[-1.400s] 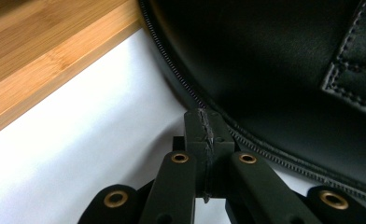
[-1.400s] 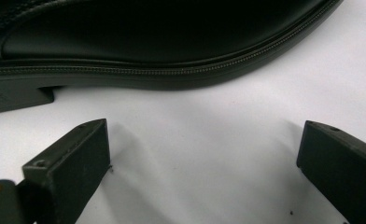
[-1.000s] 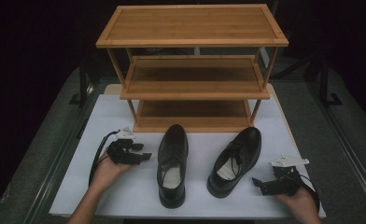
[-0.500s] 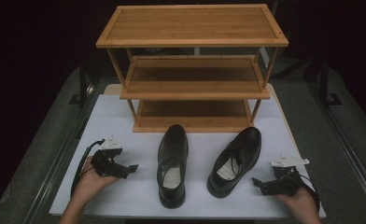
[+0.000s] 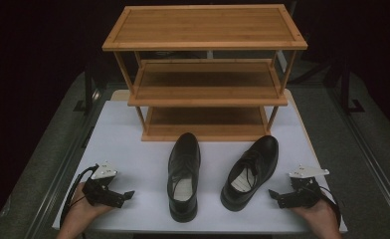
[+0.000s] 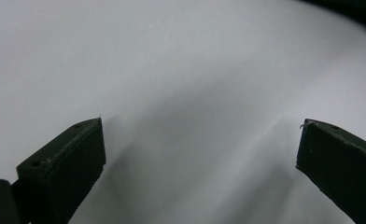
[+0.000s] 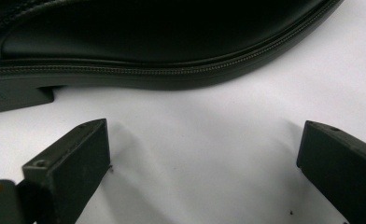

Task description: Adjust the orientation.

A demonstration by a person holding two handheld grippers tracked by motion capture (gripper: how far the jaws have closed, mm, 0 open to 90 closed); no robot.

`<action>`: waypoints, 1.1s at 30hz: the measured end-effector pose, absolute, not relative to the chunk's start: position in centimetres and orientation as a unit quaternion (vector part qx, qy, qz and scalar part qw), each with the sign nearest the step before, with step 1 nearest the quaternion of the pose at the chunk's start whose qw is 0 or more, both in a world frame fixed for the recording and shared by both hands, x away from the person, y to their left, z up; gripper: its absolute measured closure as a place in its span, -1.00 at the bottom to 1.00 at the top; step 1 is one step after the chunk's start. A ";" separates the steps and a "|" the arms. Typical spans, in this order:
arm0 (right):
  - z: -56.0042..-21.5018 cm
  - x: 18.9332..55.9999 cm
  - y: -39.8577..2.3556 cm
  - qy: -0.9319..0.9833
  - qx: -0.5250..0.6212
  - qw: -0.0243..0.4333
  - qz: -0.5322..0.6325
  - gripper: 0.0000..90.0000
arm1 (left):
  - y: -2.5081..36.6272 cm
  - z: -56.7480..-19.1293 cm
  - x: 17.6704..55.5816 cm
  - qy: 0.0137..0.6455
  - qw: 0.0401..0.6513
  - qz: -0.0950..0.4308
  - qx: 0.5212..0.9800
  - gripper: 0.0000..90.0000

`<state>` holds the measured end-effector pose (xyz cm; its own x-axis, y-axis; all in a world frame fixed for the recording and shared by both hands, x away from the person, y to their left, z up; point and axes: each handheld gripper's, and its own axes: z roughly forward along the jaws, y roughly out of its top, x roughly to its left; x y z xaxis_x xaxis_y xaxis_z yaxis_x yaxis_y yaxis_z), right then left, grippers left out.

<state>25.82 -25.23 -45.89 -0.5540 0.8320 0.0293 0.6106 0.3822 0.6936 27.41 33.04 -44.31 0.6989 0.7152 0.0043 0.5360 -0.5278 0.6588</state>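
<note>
Both shoes (image 5: 184,174) (image 5: 250,169) stood mid-worktop before the wooden rack (image 5: 205,74), while the left claw (image 5: 127,194), jaws just spread and empty, and the gaping right claw (image 5: 273,196) rested near the front corners, apparently readying grasps.

Glossy black leather shoes (image 5: 184,175), wooden rack (image 5: 205,74), matt white tabletop (image 5: 133,144).

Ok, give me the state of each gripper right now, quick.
Left gripper: open, nothing between the jaws, just opened wider.
Right gripper: open, holding nothing, aimed at the right shoe.
</note>
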 end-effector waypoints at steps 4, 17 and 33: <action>-45.8 25.8 -25.3 0.815 0.443 0.162 0.336 -0.93 | 33.2 -45.0 27.2 0.355 0.336 0.147 0.860 -1.00; -43.2 26.6 -26.4 0.792 0.456 0.169 0.370 -0.24 | 33.1 -45.1 27.2 0.356 0.338 0.149 0.858 -1.00; -40.9 31.4 -27.5 0.781 0.449 0.187 0.392 0.99 | 33.2 -45.1 27.3 0.356 0.339 0.146 0.859 -1.00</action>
<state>31.42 -27.47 -40.93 -0.5267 0.8479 0.0607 0.5554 0.2892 0.7797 27.27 33.21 -45.12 0.7040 0.7102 0.0086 0.5130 -0.5168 0.6854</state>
